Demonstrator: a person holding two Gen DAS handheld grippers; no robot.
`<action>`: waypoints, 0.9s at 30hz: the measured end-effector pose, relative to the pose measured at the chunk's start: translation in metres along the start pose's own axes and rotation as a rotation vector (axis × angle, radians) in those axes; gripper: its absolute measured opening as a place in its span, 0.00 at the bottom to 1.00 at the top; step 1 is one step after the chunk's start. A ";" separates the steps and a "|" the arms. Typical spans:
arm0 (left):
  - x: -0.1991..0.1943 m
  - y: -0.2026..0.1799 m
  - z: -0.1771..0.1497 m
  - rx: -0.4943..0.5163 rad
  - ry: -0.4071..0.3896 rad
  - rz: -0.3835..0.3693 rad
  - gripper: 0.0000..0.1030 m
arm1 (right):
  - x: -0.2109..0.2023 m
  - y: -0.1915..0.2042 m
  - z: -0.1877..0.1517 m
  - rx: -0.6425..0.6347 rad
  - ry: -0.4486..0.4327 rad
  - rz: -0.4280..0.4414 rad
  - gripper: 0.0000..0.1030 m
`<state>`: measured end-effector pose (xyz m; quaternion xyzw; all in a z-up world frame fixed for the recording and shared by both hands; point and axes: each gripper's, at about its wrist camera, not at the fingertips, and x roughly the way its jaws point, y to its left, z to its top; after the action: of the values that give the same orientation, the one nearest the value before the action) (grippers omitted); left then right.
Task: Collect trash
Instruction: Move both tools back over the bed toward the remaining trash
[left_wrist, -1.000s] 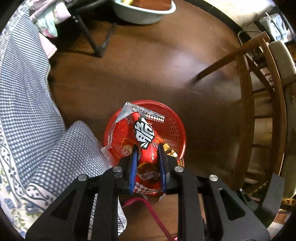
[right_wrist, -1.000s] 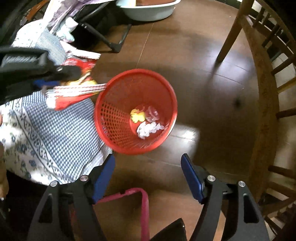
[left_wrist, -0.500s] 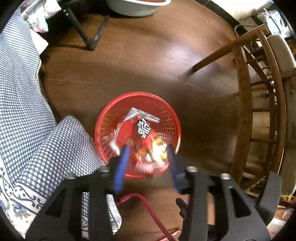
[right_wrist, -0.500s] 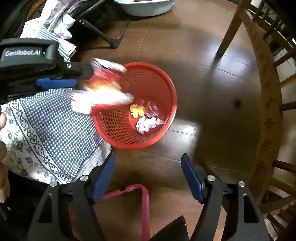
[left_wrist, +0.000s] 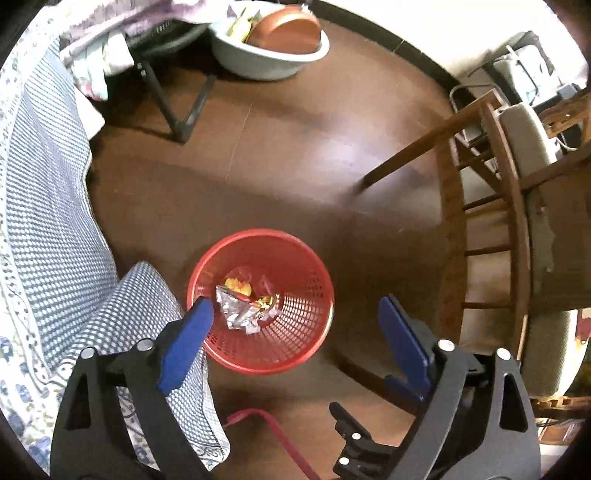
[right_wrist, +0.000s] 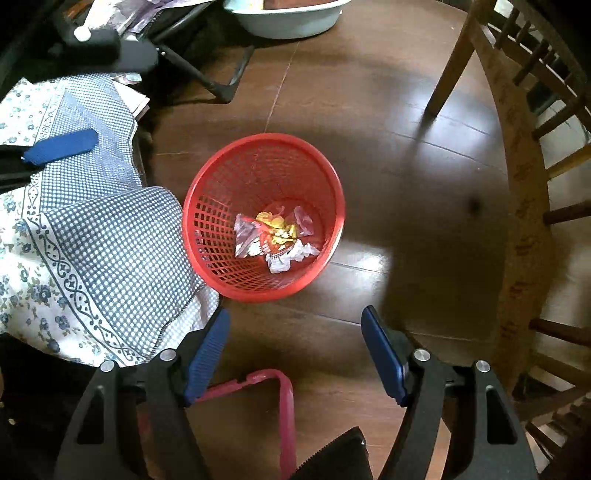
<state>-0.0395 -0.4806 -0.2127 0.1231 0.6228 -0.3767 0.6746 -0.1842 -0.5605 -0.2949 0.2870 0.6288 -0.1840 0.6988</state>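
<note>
Wrapper (left_wrist: 243, 308) in basket (left_wrist: 295, 365) on floor (left_wrist: 295, 184), cloth (left_wrist: 122, 317) left, chair (left_wrist: 480, 229) right.

My left gripper (left_wrist: 295, 314) points steeply down, its jaws just having swung wide apart with nothing between them. My right gripper (right_wrist: 295, 332) points straight down, jaws spread, also empty.

both wrist views overhead, facing down (shared red basket (left_wrist: 260, 236) (right_wrist: 263, 140))
</note>
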 end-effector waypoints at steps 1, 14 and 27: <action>-0.005 0.000 -0.001 -0.001 -0.007 -0.002 0.86 | -0.002 0.000 0.001 -0.002 -0.003 0.000 0.70; -0.168 -0.006 -0.028 0.025 -0.355 -0.020 0.91 | -0.079 0.015 0.002 -0.018 -0.145 -0.040 0.85; -0.332 0.166 -0.094 -0.189 -0.596 0.384 0.93 | -0.190 0.192 0.011 -0.324 -0.343 0.079 0.87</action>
<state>0.0197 -0.1888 0.0285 0.0599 0.3965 -0.2033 0.8932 -0.0837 -0.4395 -0.0745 0.1603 0.5106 -0.0991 0.8389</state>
